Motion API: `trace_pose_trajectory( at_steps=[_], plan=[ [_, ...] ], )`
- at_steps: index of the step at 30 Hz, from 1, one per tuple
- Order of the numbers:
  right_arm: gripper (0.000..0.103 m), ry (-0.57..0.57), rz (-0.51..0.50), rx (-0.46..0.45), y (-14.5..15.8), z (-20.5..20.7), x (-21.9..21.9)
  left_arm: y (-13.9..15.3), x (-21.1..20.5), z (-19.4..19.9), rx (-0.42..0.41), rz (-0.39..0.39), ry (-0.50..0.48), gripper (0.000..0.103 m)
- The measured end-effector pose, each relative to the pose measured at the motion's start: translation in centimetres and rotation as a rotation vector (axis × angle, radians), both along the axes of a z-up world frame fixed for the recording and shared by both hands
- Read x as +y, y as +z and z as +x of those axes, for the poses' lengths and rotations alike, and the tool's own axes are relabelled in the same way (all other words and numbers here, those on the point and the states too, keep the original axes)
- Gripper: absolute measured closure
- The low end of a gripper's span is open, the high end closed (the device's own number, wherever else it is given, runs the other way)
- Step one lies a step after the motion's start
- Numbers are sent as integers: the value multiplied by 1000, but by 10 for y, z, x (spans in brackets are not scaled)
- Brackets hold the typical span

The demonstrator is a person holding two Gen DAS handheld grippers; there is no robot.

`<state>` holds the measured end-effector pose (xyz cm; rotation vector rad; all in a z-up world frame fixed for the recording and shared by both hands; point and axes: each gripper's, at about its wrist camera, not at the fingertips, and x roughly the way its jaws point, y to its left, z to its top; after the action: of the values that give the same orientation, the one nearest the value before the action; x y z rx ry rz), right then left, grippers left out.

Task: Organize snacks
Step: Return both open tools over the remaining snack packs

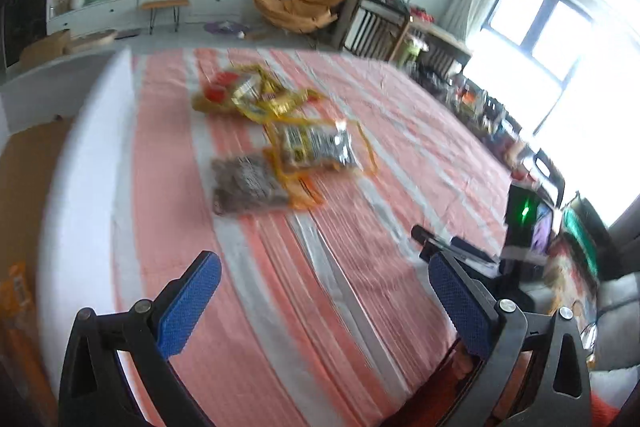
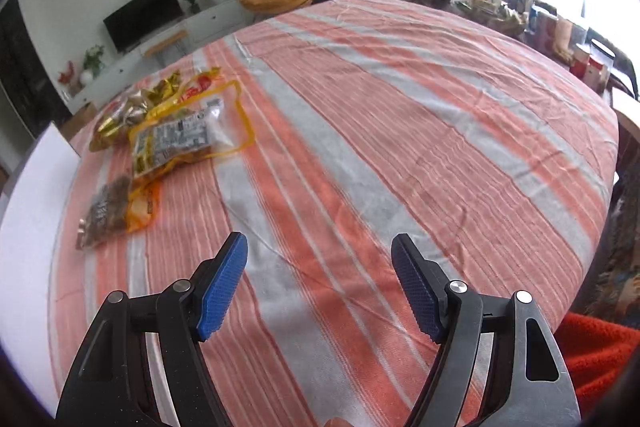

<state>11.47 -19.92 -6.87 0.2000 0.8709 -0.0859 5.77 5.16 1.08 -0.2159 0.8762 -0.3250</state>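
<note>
Several snack packets lie in a loose row on the striped cloth. A brown packet (image 1: 246,185) lies nearest, a yellow-edged clear packet (image 1: 316,147) behind it, and a heap of gold and red packets (image 1: 248,93) farthest. In the right wrist view they sit far left: the brown packet (image 2: 106,213), the yellow-edged packet (image 2: 188,135), the gold heap (image 2: 140,105). My left gripper (image 1: 324,267) is open and empty, hovering short of the brown packet. My right gripper (image 2: 320,247) is open and empty, over bare cloth to the right of the snacks.
The table carries an orange and grey striped cloth (image 2: 400,107), with a white strip (image 1: 80,167) along its left edge. A black device with a green light (image 1: 524,215) stands at the right edge. Cluttered shelves (image 2: 520,11) line the far right.
</note>
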Motion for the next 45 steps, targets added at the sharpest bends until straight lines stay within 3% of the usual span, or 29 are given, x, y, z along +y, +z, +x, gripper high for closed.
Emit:
trace_pose_trajectory(
  at_steps=[3,10,12,14,19,45],
  plan=[
    [26,-24,-42,26,-6,5,1,-32,-21,15,59,62,-3,0],
    [25,-43,-84,68,-15,3,5,-91,-27,16,110,219,17,1],
    [25,-40,-99,70,-15,3,7,-98,-35,14,56,285,16,0],
    [23,-35,-109,74,-16,2,8,-102,-39,17,58,320,11,0],
    [18,-20,-139,89,-18,2,15,-99,-36,16,55,318,12,0],
    [15,-19,-142,89,-18,2,17,-99,-36,16,54,318,11,0]
  ],
)
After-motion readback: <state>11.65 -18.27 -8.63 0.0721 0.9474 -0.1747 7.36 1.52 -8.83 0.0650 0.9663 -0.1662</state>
